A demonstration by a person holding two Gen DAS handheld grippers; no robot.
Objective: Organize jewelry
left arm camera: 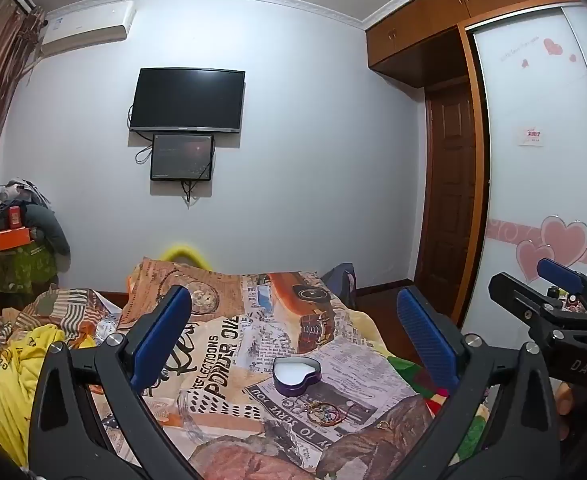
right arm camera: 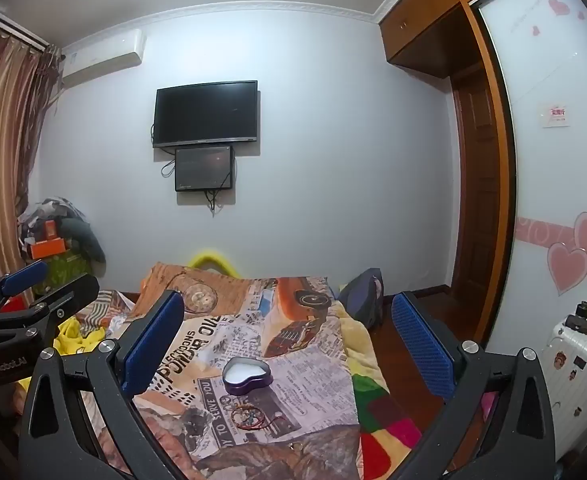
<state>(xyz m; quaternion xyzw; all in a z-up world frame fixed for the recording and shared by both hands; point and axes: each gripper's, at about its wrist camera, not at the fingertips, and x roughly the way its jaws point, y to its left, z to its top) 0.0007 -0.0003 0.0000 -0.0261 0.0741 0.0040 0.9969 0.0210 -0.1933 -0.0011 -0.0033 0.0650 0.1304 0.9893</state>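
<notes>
A purple heart-shaped tin (left arm camera: 296, 375) with a white inside lies open on the newspaper-print bedspread (left arm camera: 229, 344); it also shows in the right wrist view (right arm camera: 247, 375). A small heap of bracelets (left arm camera: 325, 413) lies just in front of it, also in the right wrist view (right arm camera: 250, 416). A small gold ring (left arm camera: 383, 425) lies nearer right, also in the right wrist view (right arm camera: 296, 446). My left gripper (left arm camera: 293, 336) is open and empty, above and behind the tin. My right gripper (right arm camera: 289, 340) is open and empty too, and shows at the right edge of the left wrist view (left arm camera: 533, 280).
Yellow clothing (left arm camera: 17, 384) is heaped on the bed's left side. A dark bag (right arm camera: 363, 296) lies past the bed's far right corner. A white suitcase (right arm camera: 573, 364) with small items on top stands at the right by the wardrobe. Piled boxes and clothes (left arm camera: 17, 240) stand far left.
</notes>
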